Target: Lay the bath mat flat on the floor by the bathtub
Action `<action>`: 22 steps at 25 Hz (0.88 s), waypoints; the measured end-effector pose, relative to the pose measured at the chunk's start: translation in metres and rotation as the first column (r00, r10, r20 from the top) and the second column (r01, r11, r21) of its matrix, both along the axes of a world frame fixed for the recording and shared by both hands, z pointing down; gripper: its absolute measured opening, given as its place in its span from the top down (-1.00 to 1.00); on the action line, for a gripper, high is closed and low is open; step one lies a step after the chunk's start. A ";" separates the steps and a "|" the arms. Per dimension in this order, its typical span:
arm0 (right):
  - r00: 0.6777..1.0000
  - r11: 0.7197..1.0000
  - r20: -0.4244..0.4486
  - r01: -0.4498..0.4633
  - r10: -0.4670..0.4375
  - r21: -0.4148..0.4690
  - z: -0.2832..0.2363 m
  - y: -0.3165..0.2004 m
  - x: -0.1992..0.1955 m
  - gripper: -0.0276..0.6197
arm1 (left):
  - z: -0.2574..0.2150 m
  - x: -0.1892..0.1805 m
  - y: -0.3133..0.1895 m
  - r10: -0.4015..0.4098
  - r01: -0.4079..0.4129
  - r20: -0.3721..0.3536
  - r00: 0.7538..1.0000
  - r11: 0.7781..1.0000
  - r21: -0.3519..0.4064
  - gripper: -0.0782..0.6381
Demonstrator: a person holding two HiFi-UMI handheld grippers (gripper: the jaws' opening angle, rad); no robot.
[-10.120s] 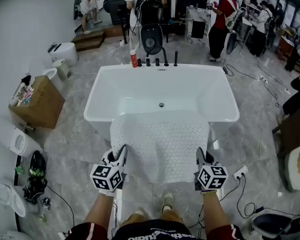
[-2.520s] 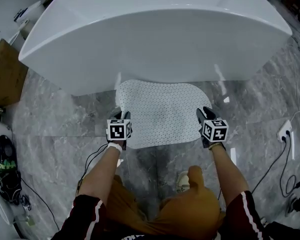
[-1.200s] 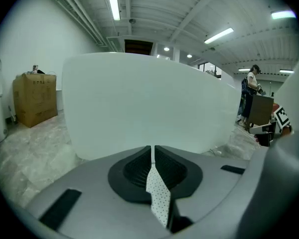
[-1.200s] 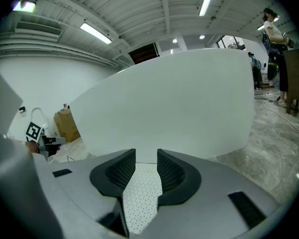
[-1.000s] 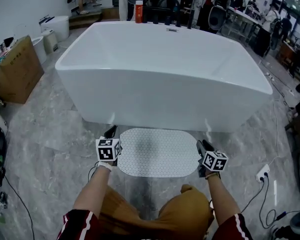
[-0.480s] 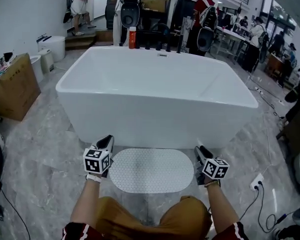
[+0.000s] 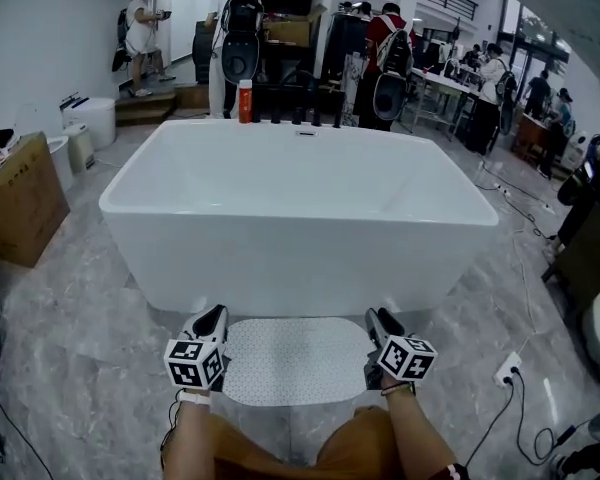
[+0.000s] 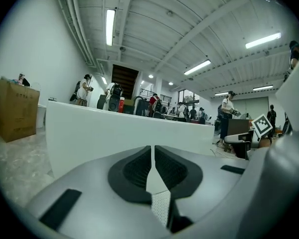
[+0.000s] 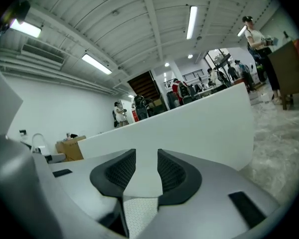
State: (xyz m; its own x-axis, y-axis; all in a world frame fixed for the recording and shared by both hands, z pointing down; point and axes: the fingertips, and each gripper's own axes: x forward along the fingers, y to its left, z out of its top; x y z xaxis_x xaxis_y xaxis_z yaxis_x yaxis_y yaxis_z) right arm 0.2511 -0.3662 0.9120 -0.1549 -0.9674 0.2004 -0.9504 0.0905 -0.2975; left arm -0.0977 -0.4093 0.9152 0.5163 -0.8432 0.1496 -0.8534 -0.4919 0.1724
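Note:
The white dotted bath mat (image 7: 298, 360) lies flat on the grey marble floor, right in front of the white bathtub (image 7: 300, 230). My left gripper (image 7: 212, 320) sits at the mat's left edge. In the left gripper view its jaws stand almost together, leaving only a thin slit, and a strip of the mat (image 8: 161, 206) shows at their base. My right gripper (image 7: 378, 321) sits at the mat's right edge. Its jaws stand apart, and the mat (image 9: 139, 214) shows low in the gap with the tub wall (image 9: 189, 128) beyond.
A cardboard box (image 7: 15, 200) stands at the left by the wall. A red bottle (image 7: 245, 101) and black taps stand on the tub's far rim. Several people (image 7: 388, 43) stand behind the tub. A socket and cable (image 7: 504, 370) lie on the floor at the right.
The mat came off the tub rim onto the floor. Over the last second the view has tilted up while both grippers stayed at the mat's side edges.

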 end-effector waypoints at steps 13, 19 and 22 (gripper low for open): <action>0.980 0.999 -0.198 0.017 -0.008 0.046 -0.010 -0.014 -0.008 0.49 | -0.033 0.052 -0.026 0.032 -0.031 -0.014 0.999 0.999 0.019 0.68; 0.988 0.996 -0.142 -0.055 0.064 0.065 -0.054 -0.002 0.023 0.60 | -0.112 0.065 -0.035 0.031 -0.029 -0.045 0.999 0.999 0.039 0.68; 0.983 0.999 -0.180 -0.041 0.047 0.036 -0.093 0.010 0.034 0.61 | -0.167 0.066 -0.035 0.017 -0.015 -0.054 0.998 0.999 0.048 0.68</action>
State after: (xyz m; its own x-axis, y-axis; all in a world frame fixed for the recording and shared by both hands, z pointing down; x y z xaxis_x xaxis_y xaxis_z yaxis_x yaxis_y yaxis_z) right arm 0.2851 -0.3560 0.8188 -0.0760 -0.9788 0.1904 -0.9915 0.0539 -0.1185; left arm -0.0319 -0.4446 0.7483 0.5360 -0.8404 0.0809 -0.8354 -0.5141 0.1944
